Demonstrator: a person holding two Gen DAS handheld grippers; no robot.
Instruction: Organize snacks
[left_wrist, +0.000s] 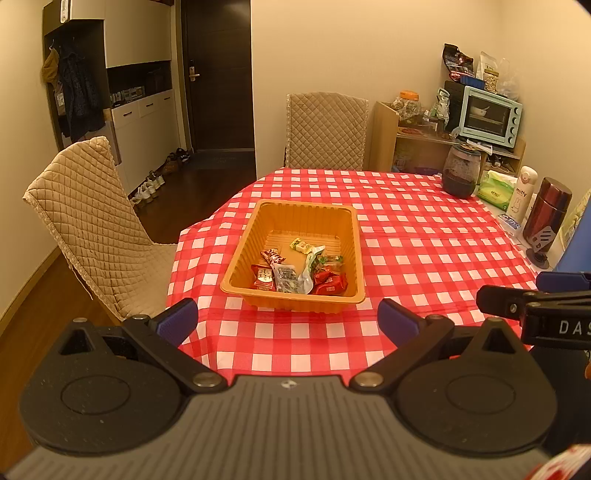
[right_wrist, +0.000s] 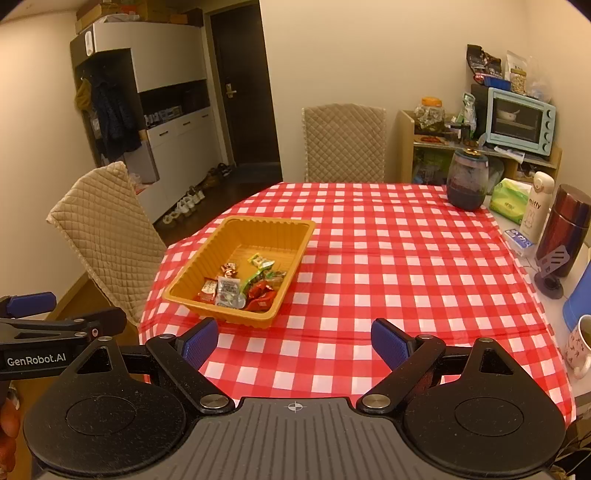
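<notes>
Orange tray (left_wrist: 352, 254) holding loose snacks (left_wrist: 299, 273); both grippers, left (left_wrist: 288, 325) and right (right_wrist: 293, 343), wide, empty, near; risks nudging light tray sideways.

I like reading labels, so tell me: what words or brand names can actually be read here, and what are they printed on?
"GenRobot.AI": on the left gripper body, seen from the right wrist.
"DAS", cut off at the frame edge: on the right gripper body.
"miffy": on the white bottle at the table's right edge.
Snack wrappers in the orange tray, green tissue pack, shelf bags: print too small to read.

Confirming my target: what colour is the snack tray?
Orange tray, clearest in the left wrist view.
</notes>
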